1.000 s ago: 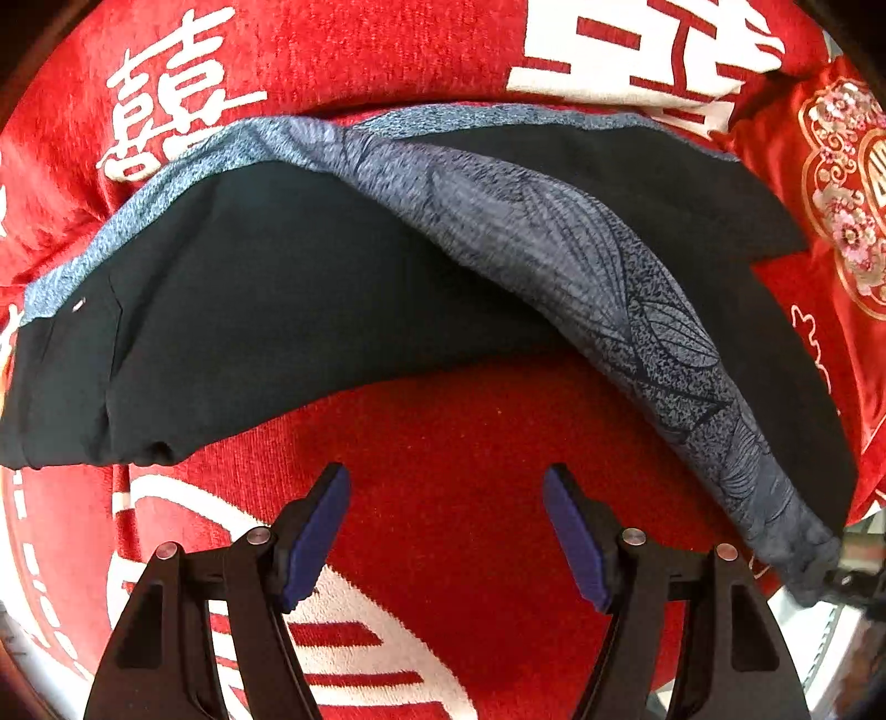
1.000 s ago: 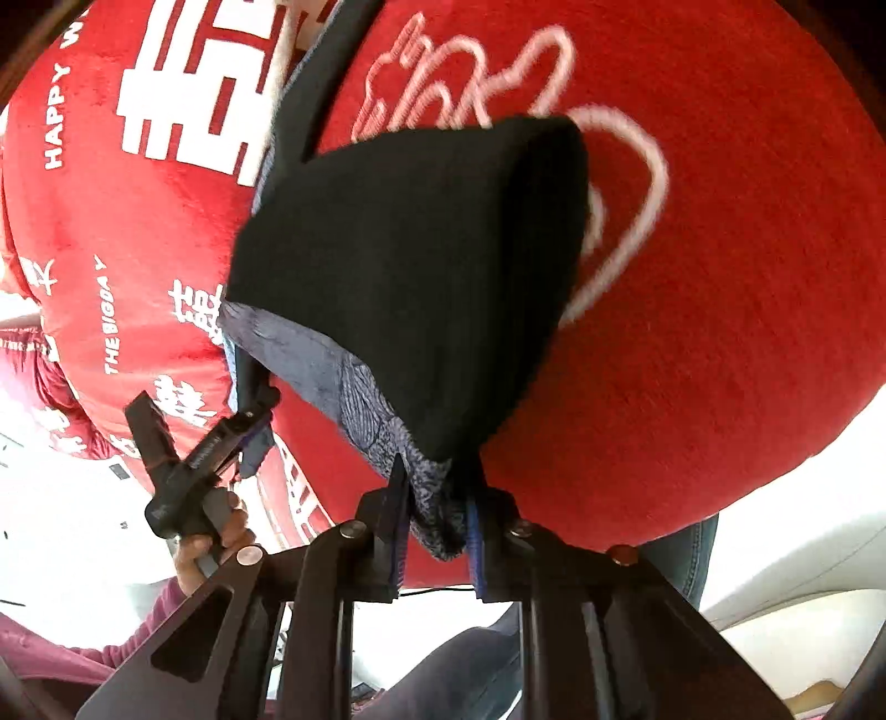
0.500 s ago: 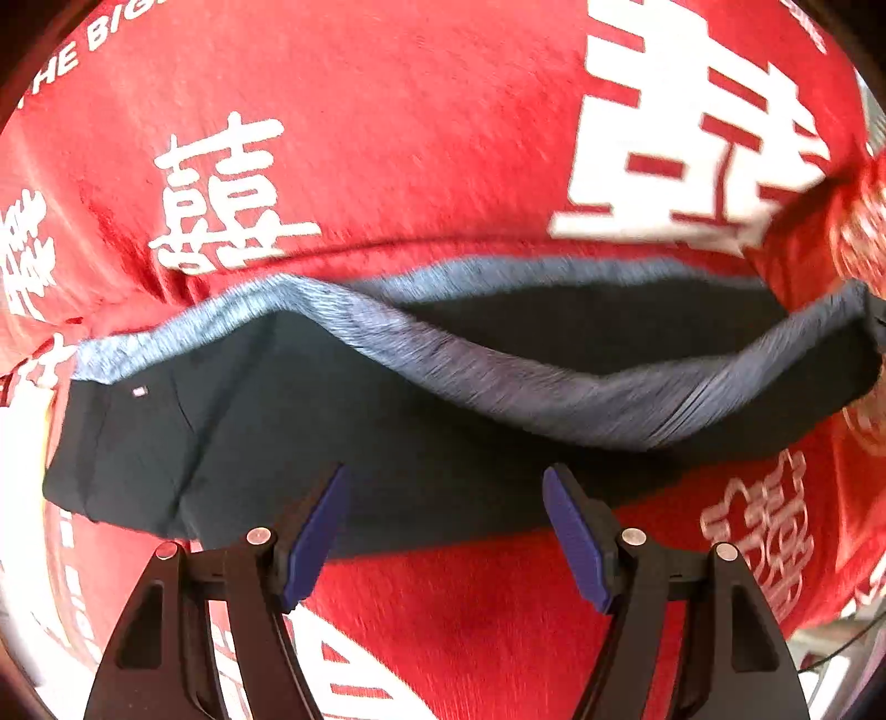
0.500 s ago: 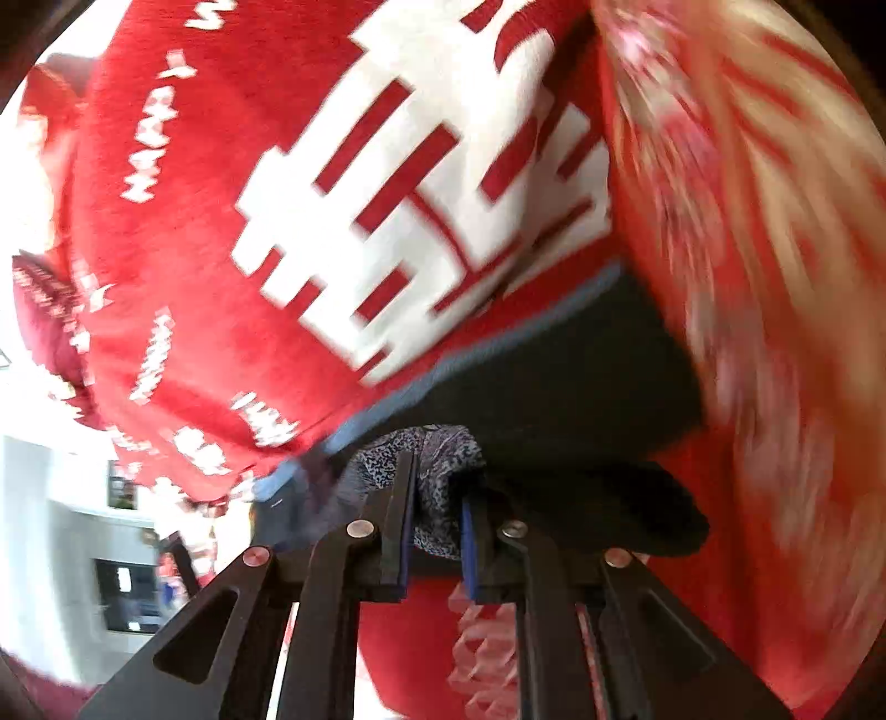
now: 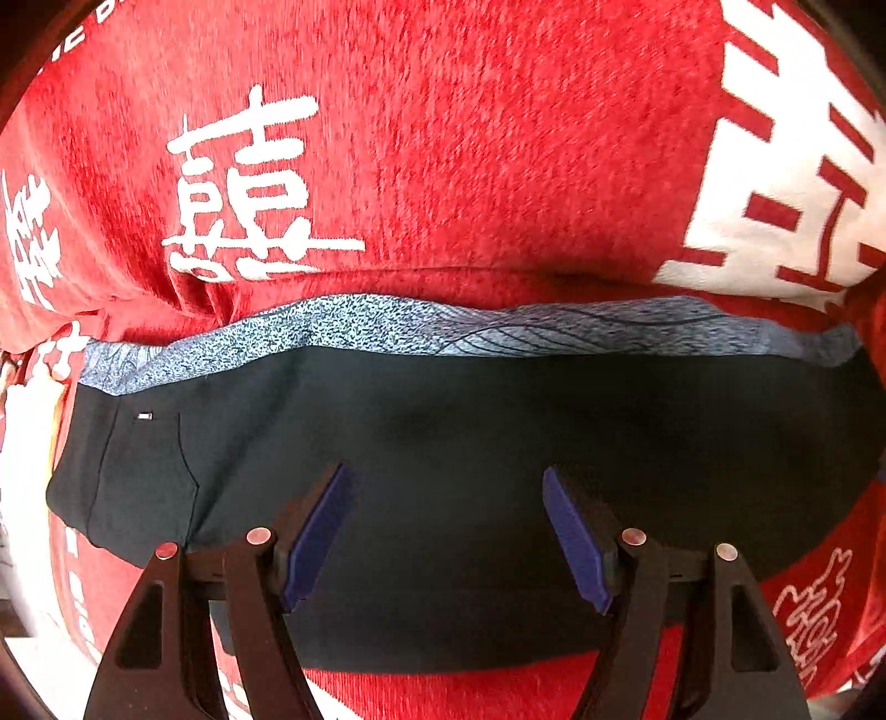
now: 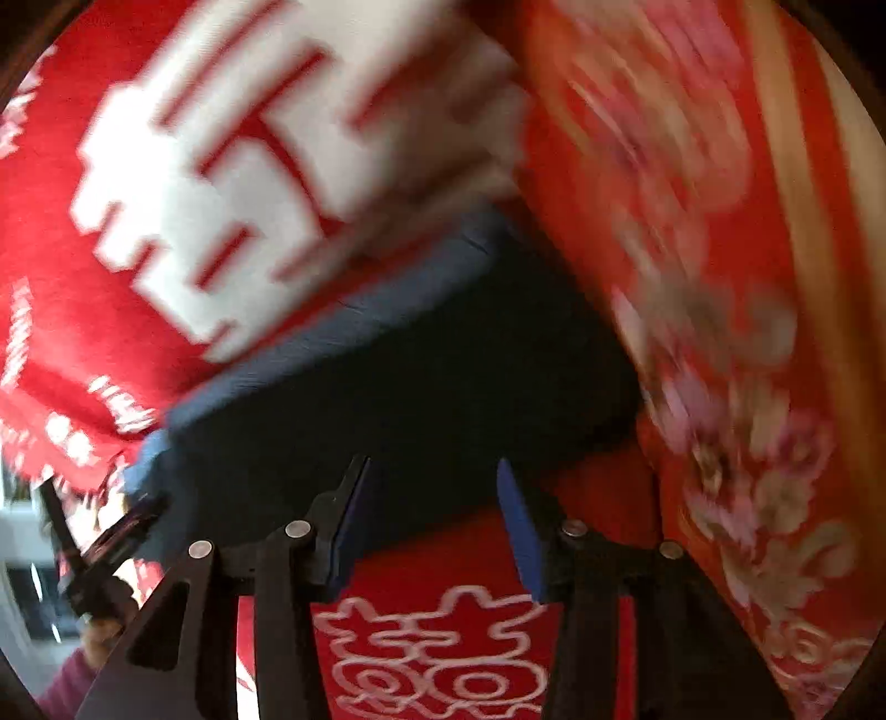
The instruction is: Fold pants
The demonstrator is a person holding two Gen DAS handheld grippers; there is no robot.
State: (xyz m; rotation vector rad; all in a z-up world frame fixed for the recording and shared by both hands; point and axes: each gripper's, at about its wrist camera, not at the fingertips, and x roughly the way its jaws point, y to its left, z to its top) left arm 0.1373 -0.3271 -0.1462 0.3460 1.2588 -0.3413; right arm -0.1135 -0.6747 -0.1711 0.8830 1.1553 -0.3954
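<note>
blanket (image 5: 498,166) red, white characters, under pants (image 5: 470,432)

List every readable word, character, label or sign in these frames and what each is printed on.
"囍", white, on the red blanket: left wrist view.
Large white character at right: cut off.
Latin letters at the top left edge: cut off, unreadable.
Small tag on the black pants: too small.
Right wrist view: blurred, unreadable.

The black pants (image 5: 470,443) with a blue-grey patterned side stripe lie folded lengthwise, flat on red bedding.
</note>
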